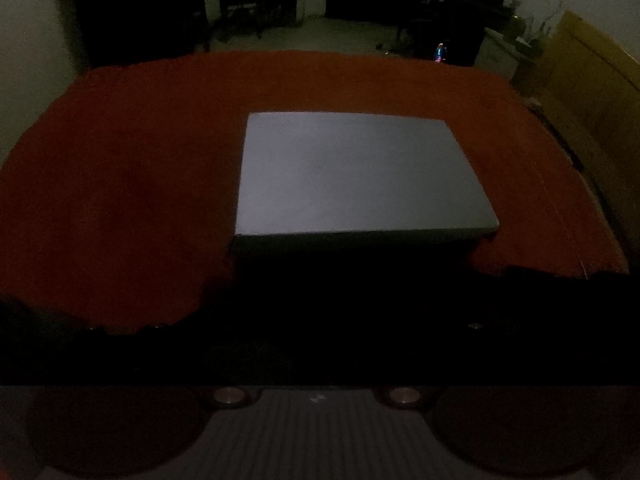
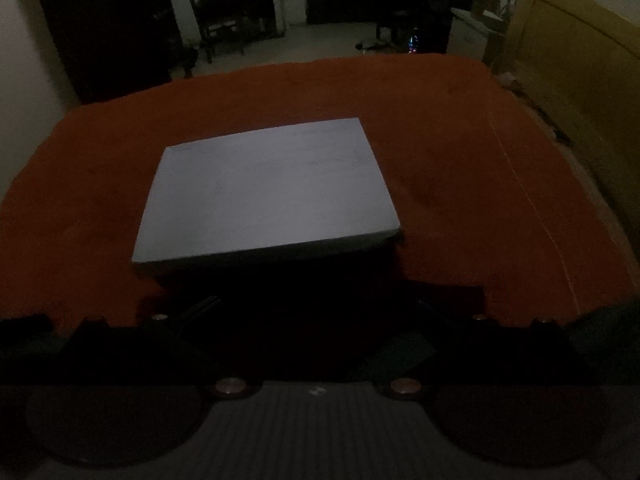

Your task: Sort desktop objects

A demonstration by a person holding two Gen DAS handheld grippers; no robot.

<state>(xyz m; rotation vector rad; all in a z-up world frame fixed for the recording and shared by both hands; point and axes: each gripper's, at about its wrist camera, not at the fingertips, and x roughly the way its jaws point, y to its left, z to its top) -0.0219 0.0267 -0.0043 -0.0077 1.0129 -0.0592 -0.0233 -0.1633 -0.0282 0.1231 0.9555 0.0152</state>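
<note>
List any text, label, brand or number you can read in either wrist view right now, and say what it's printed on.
None can be read in either view.
Grey box lid: plain top, no print visible.
Red cloth: no lettering.
Wooden panel at right: no marking visible.
Background furniture and the small coloured light: too dark and small to show any text.
</note>
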